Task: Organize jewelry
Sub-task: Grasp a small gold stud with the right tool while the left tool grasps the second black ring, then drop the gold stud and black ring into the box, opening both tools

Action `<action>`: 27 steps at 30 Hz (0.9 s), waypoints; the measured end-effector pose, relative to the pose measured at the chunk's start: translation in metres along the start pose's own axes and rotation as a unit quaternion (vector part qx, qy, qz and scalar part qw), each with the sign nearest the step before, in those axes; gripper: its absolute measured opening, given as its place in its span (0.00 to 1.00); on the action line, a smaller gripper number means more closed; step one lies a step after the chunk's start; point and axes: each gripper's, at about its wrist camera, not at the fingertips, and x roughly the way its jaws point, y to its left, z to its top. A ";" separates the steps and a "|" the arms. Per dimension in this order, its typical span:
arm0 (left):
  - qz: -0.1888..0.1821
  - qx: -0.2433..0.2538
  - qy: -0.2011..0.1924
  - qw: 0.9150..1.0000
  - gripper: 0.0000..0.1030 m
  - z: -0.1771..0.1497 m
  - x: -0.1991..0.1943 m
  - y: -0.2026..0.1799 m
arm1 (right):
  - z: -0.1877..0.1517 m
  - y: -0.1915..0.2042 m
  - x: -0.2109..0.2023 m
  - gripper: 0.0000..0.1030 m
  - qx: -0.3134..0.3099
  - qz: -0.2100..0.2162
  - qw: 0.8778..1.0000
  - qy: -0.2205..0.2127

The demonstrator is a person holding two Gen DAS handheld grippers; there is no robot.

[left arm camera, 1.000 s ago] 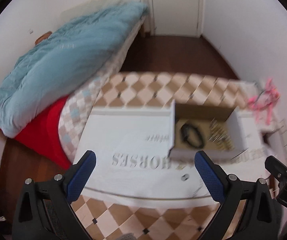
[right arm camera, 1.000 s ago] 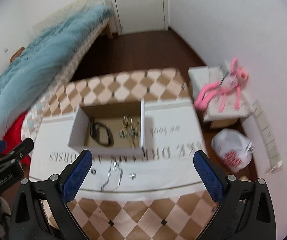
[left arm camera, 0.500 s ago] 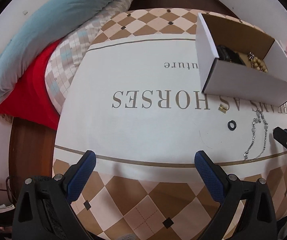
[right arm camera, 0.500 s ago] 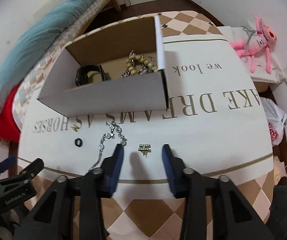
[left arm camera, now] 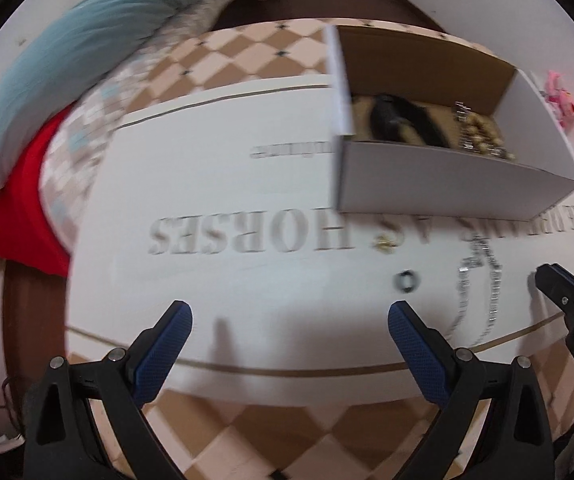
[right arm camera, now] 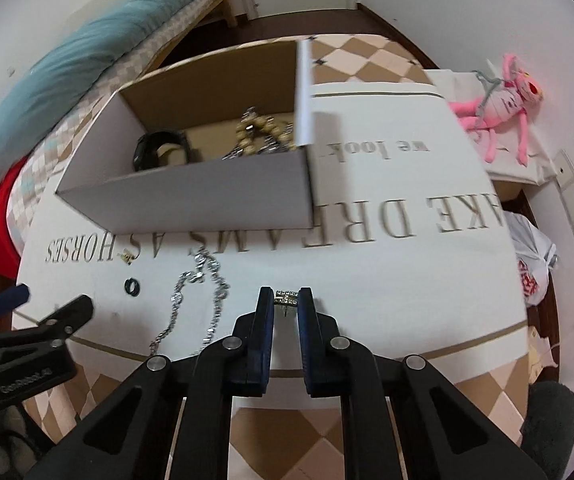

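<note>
Down onto the cloth and just closing, the right gripper (right arm camera: 285, 300) pinches the small glittery earring (right arm camera: 285, 297), light, stiff and slippery, by its ends; the left gripper (left arm camera: 289, 316) hangs open.

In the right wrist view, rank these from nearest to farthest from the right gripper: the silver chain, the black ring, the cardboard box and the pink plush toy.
From the right gripper, whose pads pinch a small sparkly earring:
1. Silver chain, just to its left on the cloth.
2. Black ring, farther left, beyond the chain.
3. Cardboard box, behind them, up and left.
4. Pink plush toy, far right, off the table.
</note>
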 end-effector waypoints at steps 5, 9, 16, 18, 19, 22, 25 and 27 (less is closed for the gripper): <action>-0.025 0.021 -0.005 0.999 0.82 0.004 0.004 -0.022 | 0.002 -0.017 -0.005 0.12 0.018 -0.010 1.000 -0.002; -0.037 0.034 -0.001 0.999 0.49 0.006 0.008 -0.034 | 0.001 -0.025 -0.006 0.12 0.024 -0.016 1.000 -0.001; -0.054 0.055 -0.012 0.997 0.10 0.007 0.006 -0.048 | -0.002 -0.028 -0.005 0.12 0.030 -0.018 0.999 0.002; -0.055 0.059 -0.013 0.997 0.10 0.007 0.005 -0.050 | -0.001 -0.028 -0.005 0.12 0.031 -0.017 0.999 0.000; -0.056 0.059 -0.013 0.997 0.10 0.007 0.004 -0.051 | -0.001 -0.027 -0.006 0.12 0.031 -0.016 0.999 -0.002; -0.064 0.056 -0.013 0.996 0.10 0.007 0.001 -0.045 | 0.002 -0.025 -0.012 0.12 0.033 -0.009 0.999 -0.009; -0.087 0.044 -0.024 0.995 0.10 0.013 -0.020 -0.034 | 0.008 -0.021 -0.027 0.12 0.035 0.007 0.999 -0.018; -0.109 0.034 -0.039 0.993 0.10 0.024 -0.041 -0.026 | 0.014 -0.018 -0.040 0.12 0.035 0.023 0.999 -0.027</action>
